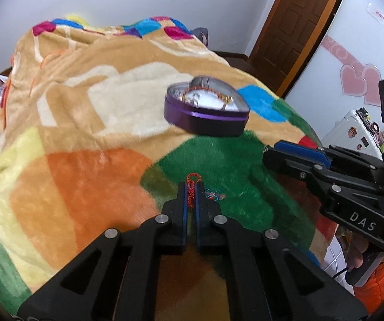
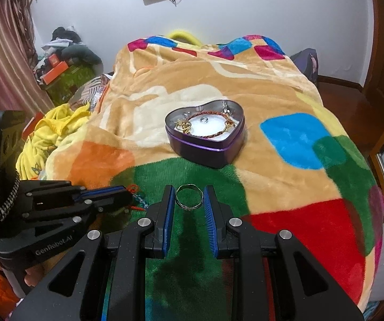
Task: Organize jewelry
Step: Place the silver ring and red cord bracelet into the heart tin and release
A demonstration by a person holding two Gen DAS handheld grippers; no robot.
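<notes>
A purple heart-shaped tin [image 2: 208,147] stands open on the blanket with a red-gold cord bracelet, gold pieces and a small ring on its white lining. My right gripper [image 2: 190,196] is shut on a thin silver ring [image 2: 189,206], held upright between the blue pads just short of the tin. My left gripper [image 1: 191,191] is shut on a red braided cord [image 1: 191,180], whose loop pokes out past the fingertips. In the left wrist view the tin [image 1: 205,120] lies ahead and the right gripper [image 1: 268,155] comes in from the right. The left gripper [image 2: 127,194] shows at the left of the right wrist view.
Everything lies on a soft patchwork blanket [image 2: 285,101] covering a bed. A small blue-beaded piece [image 2: 140,200] rests on the green patch beside the left fingertips. Yellow cloth [image 2: 47,131] and boxes pile up off the bed's left side. A wooden door [image 1: 293,21] is at the back right.
</notes>
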